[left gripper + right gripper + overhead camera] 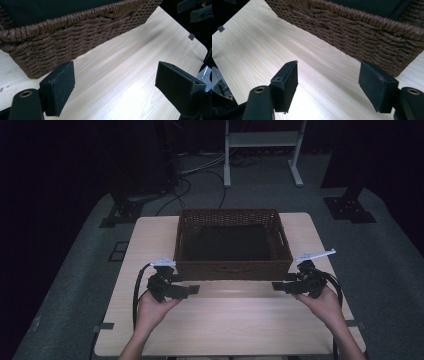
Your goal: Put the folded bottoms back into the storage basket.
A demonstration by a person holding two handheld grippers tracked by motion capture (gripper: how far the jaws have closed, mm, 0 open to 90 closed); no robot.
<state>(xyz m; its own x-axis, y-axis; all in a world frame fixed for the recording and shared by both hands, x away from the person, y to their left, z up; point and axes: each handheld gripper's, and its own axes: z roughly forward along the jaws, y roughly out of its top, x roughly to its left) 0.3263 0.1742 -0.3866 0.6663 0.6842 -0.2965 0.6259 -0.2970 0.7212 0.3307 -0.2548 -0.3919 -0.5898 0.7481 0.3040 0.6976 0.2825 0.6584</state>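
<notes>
**Both tongs poised at the near corners of the basket**

You hold the left tongs point(192, 290) and the right tongs point(278, 287) low over the table point(225, 325), one at each end of the near wall of the brown woven basket point(233, 269). The basket sits at the middle of the table's far half, its dark inside showing nothing I can make out. Each pair points inward toward the other, along the basket's front.

In the left gripper view the left tongs point(117, 85) stand wide apart with nothing but bare table between them; the basket's near corner point(37, 62) lies just beyond the one pad, not touching it. In the right gripper view the right tongs point(334, 86) are likewise spread wide and hold nothing, with the basket's other corner point(392, 57) just past the outer pad.

By my reading, you are in the approach: lining up on the basket, with no grip yet made. The next move calls for you to bring each pair over the woven rim or wall at its end, then close both evenly. Keep the two sides level, or the basket may twist or slide on the smooth table.
</notes>
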